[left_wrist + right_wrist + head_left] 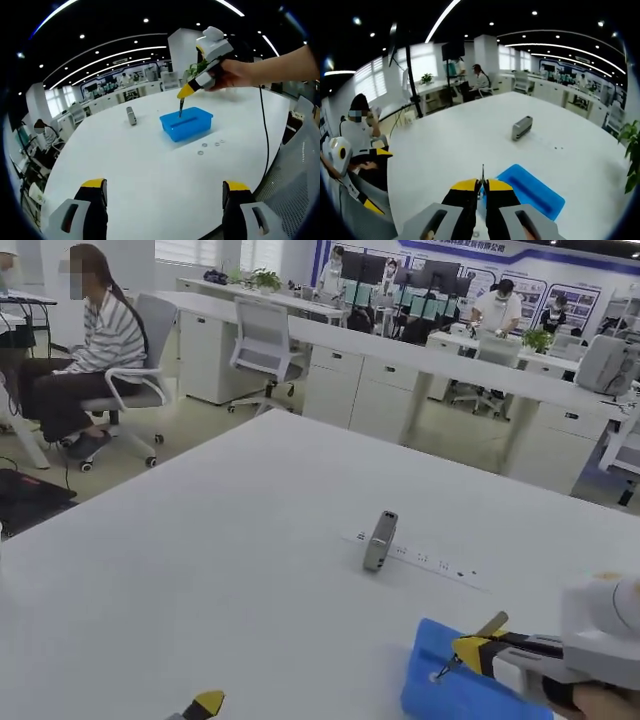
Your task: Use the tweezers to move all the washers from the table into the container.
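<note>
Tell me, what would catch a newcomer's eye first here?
The bright blue container on the white table stands out most, with the right gripper holding tweezers point-down over it. Beside the container lie a few small washers on the table. The left gripper hangs open and holds nothing.

Wide open surface runs across the near-left and middle, free for a hand to pass. A small grey box stands upright near the centre, well apart from the blue container. The right hand-held gripper hangs over the container's open top, its tweezers pointing down inside. Three washers lie just beside the container
</note>
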